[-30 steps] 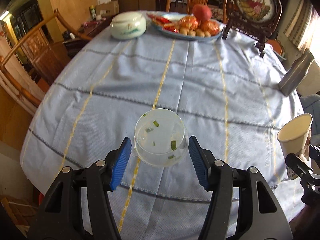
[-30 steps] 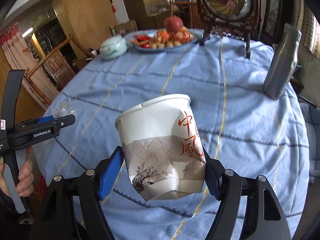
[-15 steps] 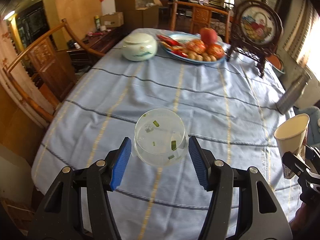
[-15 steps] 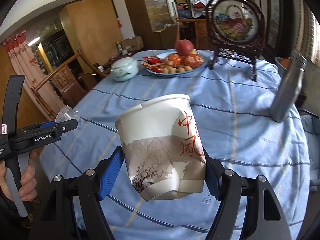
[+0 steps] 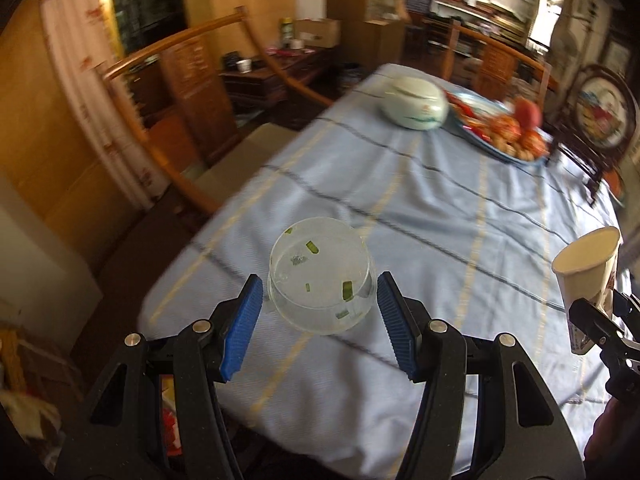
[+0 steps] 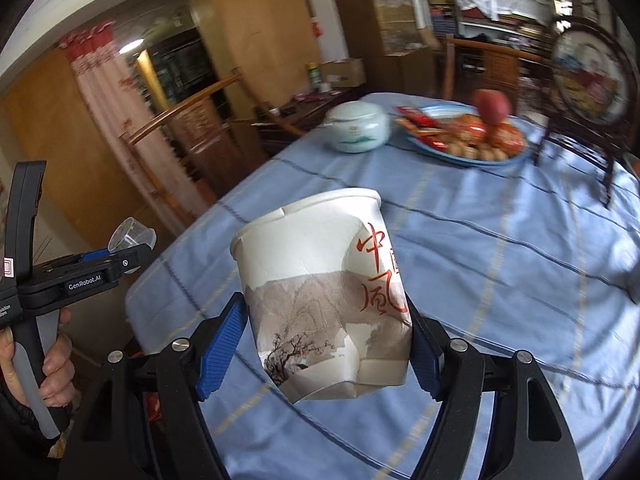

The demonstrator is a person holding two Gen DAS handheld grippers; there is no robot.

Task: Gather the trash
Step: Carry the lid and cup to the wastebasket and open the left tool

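The left gripper [image 5: 320, 316] is clamped on a clear plastic cup [image 5: 322, 276], its blue pads [image 5: 242, 326] pressed to the cup's sides; bits of green stick to the inside of the cup, which hangs in the air above the near left corner of the table [image 5: 460, 216], clear of the blue striped cloth; in the right wrist view the same cup [image 6: 132, 234] shows at the far left, with a hand [image 6: 56, 364] wrapped round the gripper's handle. The right gripper [image 6: 326, 346] is clamped on a crumpled paper cup [image 6: 324, 292] printed with red characters and a grey landscape; the cup's wall is dented and creased, and it is held tilted above the table's near edge, off the cloth; from the left wrist view it [image 5: 586, 268] appears at the right side, rim up. At the table's far end stand a pale lidded jar [image 6: 358, 128], a blue plate of snacks [image 6: 466, 140] topped by a red apple [image 6: 492, 106], and a round framed picture on a dark stand [image 6: 588, 76]; a wooden chair [image 5: 180, 120] stands beside the table's left edge.
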